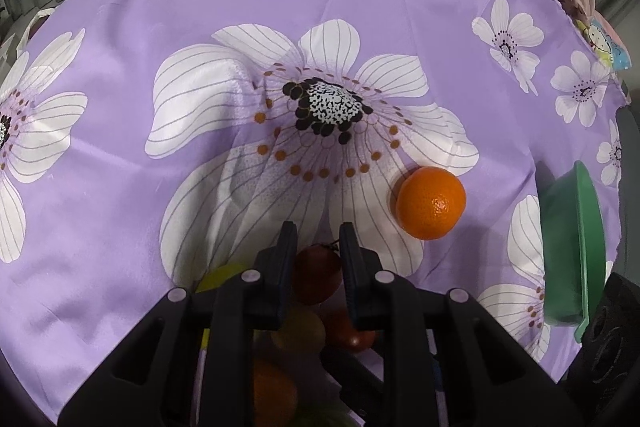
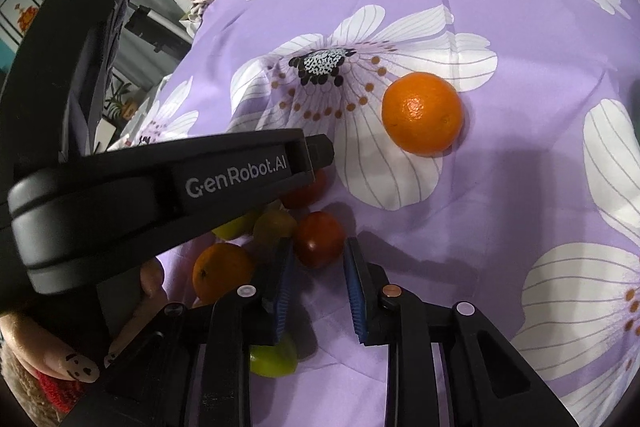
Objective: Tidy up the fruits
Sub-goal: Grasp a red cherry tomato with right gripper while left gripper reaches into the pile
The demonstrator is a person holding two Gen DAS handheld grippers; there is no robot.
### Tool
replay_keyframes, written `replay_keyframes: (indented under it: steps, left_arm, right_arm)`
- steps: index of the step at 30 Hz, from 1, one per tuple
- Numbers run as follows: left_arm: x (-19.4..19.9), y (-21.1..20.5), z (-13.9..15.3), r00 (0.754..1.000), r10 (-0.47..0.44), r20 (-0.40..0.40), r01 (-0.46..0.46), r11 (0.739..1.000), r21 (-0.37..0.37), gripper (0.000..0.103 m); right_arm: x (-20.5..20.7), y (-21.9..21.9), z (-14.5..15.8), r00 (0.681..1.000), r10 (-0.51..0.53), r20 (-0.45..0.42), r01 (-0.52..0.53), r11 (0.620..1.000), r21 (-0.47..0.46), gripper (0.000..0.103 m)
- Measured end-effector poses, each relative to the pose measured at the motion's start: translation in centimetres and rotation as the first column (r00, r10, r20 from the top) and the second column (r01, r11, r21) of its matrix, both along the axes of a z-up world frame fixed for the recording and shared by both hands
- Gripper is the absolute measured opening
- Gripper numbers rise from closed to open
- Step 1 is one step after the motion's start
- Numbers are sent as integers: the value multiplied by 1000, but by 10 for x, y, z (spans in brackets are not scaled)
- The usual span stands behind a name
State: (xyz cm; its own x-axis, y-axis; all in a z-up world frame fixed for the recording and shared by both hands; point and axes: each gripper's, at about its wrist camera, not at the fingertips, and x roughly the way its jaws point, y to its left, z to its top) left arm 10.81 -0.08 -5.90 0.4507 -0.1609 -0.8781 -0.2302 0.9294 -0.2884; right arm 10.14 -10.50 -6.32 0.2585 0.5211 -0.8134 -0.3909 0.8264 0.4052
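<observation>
Looking along my left tool (image 1: 316, 247), I see its pads clamped on a dark red fruit (image 1: 317, 279) at the far edge of the fruit pile; the tool pitches steeply down toward the bench (image 1: 120, 187), draped in a purple flowered cloth. A lone orange (image 1: 431, 203) lies apart to the right, and a green bowl (image 1: 572, 247) stands near the right edge. The likely risk, in my judgement, is that the smooth round fruit squirts from the pads on lifting and rolls off, or that the lift nudges the neighbours below. Turning to the right wrist view, my right tool (image 2: 318, 267) also slants downward, its blue pads drawn about as close as they go, with a second red fruit (image 2: 319, 239) just beyond the tips, apparently not gripped. The left tool's body crosses close above the pile, held by my hand (image 2: 60, 347); the two tools could collide, scattering the small orange (image 2: 223, 271) and green fruit (image 2: 274, 357).
</observation>
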Motion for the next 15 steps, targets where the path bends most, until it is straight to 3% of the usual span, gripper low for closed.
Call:
replay_keyframes:
  steps: [7, 11, 15]
  left_arm:
    - [-3, -1, 2, 1000, -9, 20, 9, 1000, 0, 20]
    - [-7, -4, 7, 999, -16, 49, 16, 1000, 10, 13]
    - [-8, -8, 8, 998, -33, 59, 33, 999, 9, 12]
  right_arm:
    - [-1, -4, 3, 1000, -24, 17, 24, 999, -27, 26]
    - [-1, -15, 9, 998, -59, 27, 60, 998, -33, 26]
    - [0, -31, 15, 994, -104, 45, 107, 993, -52, 22]
